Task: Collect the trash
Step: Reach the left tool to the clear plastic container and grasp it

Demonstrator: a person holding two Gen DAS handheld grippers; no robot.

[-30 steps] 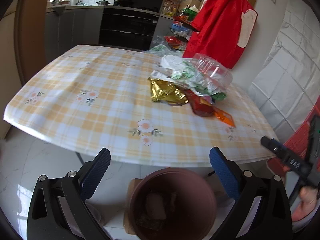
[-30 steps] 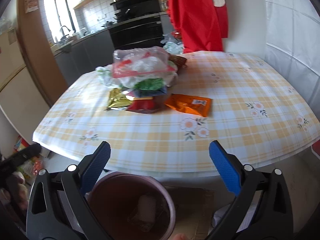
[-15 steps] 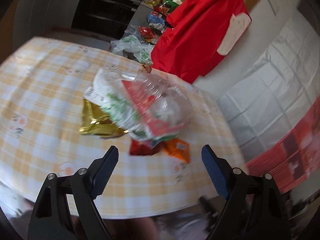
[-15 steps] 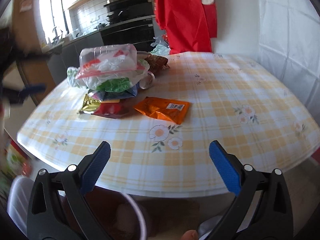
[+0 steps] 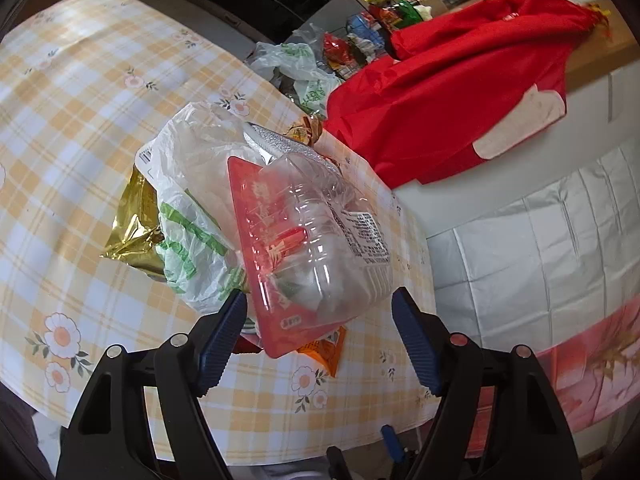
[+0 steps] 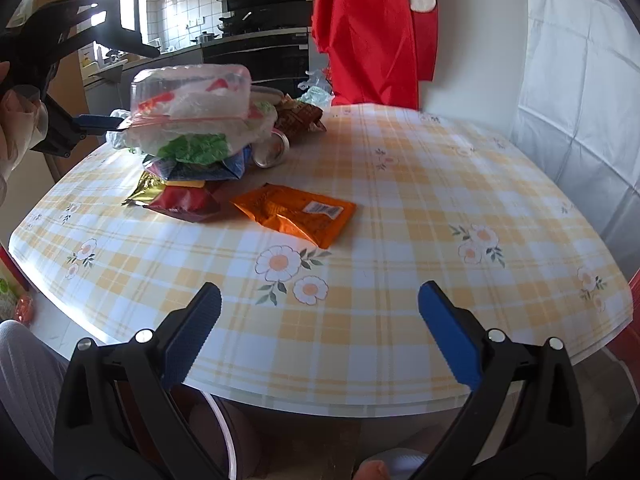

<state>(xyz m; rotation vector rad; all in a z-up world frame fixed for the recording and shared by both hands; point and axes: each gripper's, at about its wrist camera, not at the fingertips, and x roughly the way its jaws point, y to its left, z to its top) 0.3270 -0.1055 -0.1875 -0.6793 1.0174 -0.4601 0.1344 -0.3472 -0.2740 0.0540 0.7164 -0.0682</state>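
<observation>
My left tool reaches over the edge of the counter with the yellow checked cloth and printed flowers. Its jaws have just been closing and now stand half wide, with the near end of the clear plastic clamshell box with a red label between them. The blue pads do not press on it yet, as far as I can see; the left one is just beside its red edge. In the right wrist view this tool comes from the left, at the height of the box.

The box lies on top of the trash pile. Under it are a crumpled white plastic bag with green print, a gold foil wrapper, a dark red packet and a blue packet. Just right of the pile an orange snack packet lies flat and alone on the cloth.

My right tool hangs wide and empty above the near edge of the counter. Behind the counter a red cloth hangs at the wall.
</observation>
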